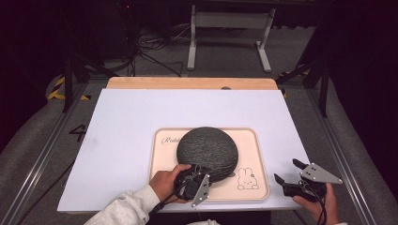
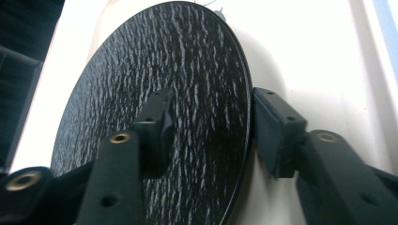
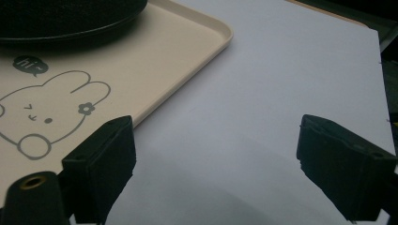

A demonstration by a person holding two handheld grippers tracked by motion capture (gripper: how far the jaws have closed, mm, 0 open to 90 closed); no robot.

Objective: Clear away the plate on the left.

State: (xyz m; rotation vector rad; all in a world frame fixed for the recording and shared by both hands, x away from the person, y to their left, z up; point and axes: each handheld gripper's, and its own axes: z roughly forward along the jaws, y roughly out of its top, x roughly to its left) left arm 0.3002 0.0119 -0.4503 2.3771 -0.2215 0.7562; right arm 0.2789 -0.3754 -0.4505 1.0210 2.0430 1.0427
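Note:
A black round plate [image 1: 206, 147] with a rough grey-streaked surface lies on a beige tray [image 1: 164, 159]. My left gripper [image 1: 208, 175] is at the plate's near rim. In the left gripper view the plate [image 2: 187, 70] has its edge between the jaws of the left gripper [image 2: 211, 122]; one pad [image 2: 157, 126] hovers over the plate's face, the other [image 2: 272, 131] stands just off the rim, so the gripper is open. My right gripper [image 1: 287, 170] rests open and holds nothing, to the right of the tray near the table's front edge.
A rabbit drawing [image 1: 247, 179] marks the tray's near right corner. The tray [image 3: 164, 56] sits on a white sheet [image 3: 281, 93] over a wooden table [image 1: 187, 83]. In the right gripper view the right gripper [image 3: 213, 136] spans bare sheet beside the tray's edge.

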